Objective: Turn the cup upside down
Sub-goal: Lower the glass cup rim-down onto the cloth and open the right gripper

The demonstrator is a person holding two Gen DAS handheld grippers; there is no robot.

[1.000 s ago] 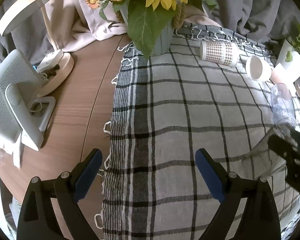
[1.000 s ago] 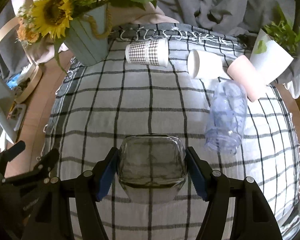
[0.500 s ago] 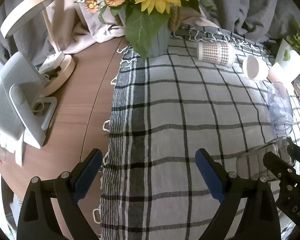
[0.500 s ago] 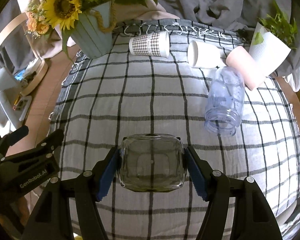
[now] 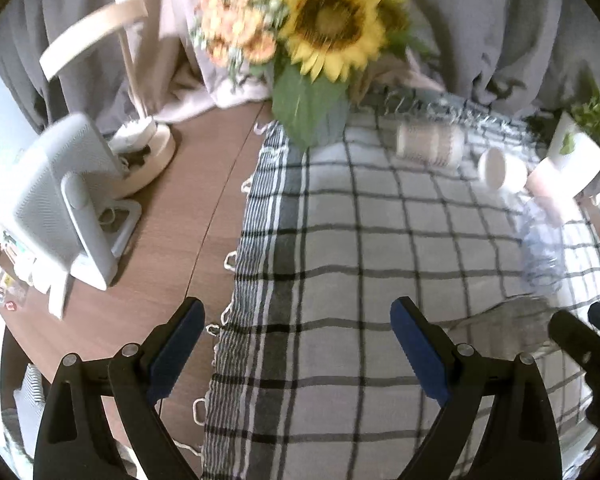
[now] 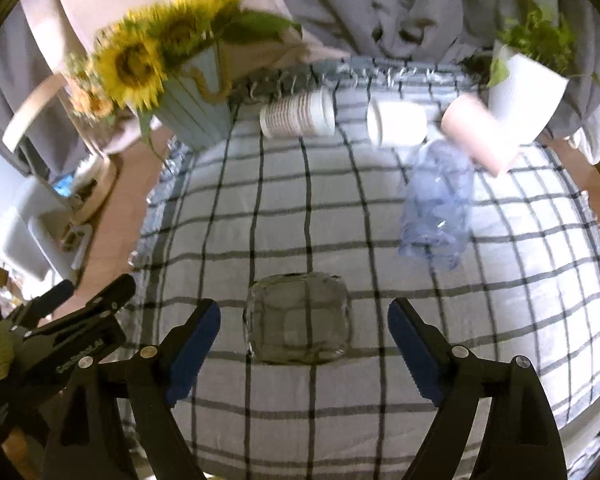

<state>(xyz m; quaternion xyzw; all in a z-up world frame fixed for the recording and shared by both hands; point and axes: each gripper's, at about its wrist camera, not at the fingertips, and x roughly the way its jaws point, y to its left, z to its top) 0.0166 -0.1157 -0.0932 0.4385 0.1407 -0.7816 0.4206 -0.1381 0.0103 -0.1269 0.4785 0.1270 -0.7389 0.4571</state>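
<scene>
A clear square glass cup (image 6: 298, 318) stands with its base up on the checked cloth (image 6: 260, 208), between my right gripper's fingers but apart from both. My right gripper (image 6: 304, 334) is open and empty. In the left wrist view the same cup (image 5: 508, 328) shows at the right edge beside the right gripper. My left gripper (image 5: 298, 338) is open and empty above the cloth's (image 5: 340, 240) left edge.
Lying at the back of the cloth are a checked paper cup (image 6: 298, 115), a white cup (image 6: 396, 122), a pink cup (image 6: 476, 134) and a clear blue bottle (image 6: 436, 204). A sunflower vase (image 6: 192, 108), a white plant pot (image 6: 524, 92), a lamp (image 5: 140, 148) and a fan (image 5: 60, 200) stand around.
My right gripper has opened and let go of the glass cup, which now stands on the cloth. Both grippers have drawn back a little.
</scene>
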